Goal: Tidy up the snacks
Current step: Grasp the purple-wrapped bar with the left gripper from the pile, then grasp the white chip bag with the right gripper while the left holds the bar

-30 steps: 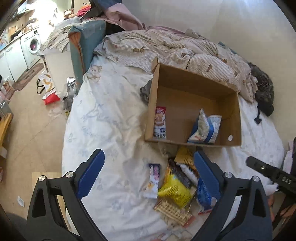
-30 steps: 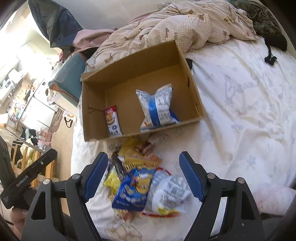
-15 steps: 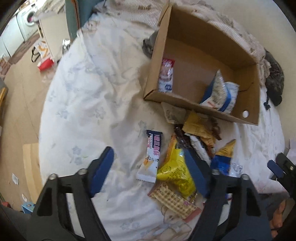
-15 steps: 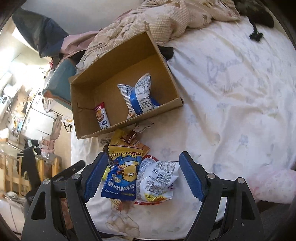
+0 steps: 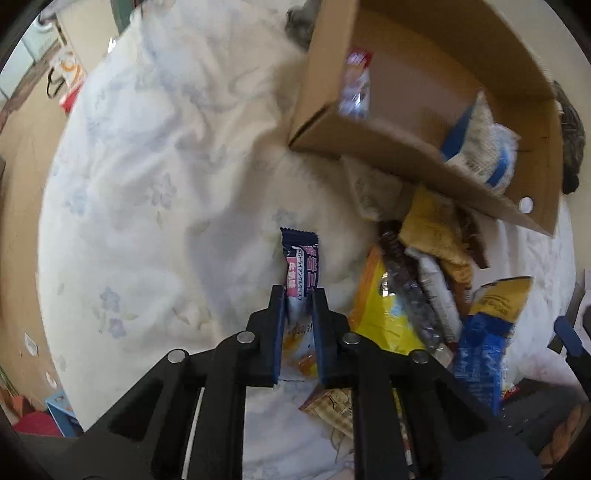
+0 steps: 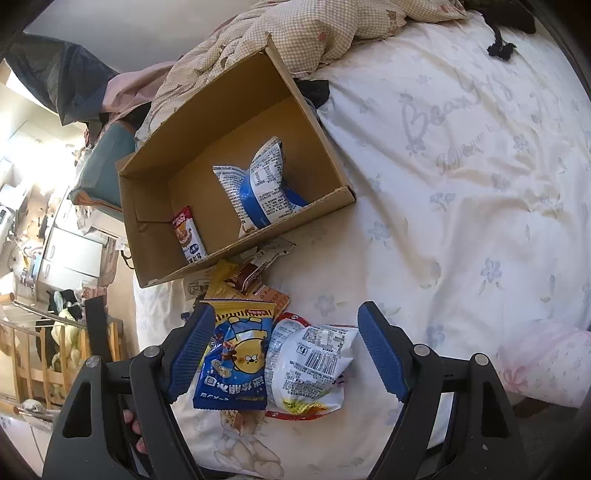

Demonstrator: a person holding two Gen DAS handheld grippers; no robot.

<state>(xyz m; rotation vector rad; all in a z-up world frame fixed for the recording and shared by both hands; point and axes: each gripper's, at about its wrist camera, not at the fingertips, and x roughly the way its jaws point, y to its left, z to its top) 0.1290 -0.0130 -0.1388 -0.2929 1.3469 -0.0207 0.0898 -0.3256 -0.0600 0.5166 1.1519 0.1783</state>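
Observation:
My left gripper (image 5: pixel 298 295) is shut on a white and navy snack bar (image 5: pixel 300 266) lying on the bed sheet. Beside it lies a pile with a yellow bag (image 5: pixel 384 310) and a blue bag (image 5: pixel 484 339). A cardboard box (image 5: pixel 373 136) holds a small red-topped packet (image 5: pixel 355 85) and a blue-white bag (image 5: pixel 480 147). My right gripper (image 6: pixel 286 314) is open above a blue bear bag (image 6: pixel 236 362) and a white bag (image 6: pixel 314 365). The box (image 6: pixel 328 195) lies beyond, with the packet (image 6: pixel 188 234) and the blue-white bag (image 6: pixel 264 184) inside.
The white flowered bed sheet (image 5: pixel 159 177) spreads left of the pile. A checked quilt (image 6: pixel 295 33) is bunched behind the box. The floor (image 5: pixel 18 158) lies past the bed's left edge, with furniture (image 6: pixel 55 240) beyond.
My left gripper has dropped to the sheet and closed on the snack bar. My right gripper has lowered toward the blue bear bag and white bag, still open.

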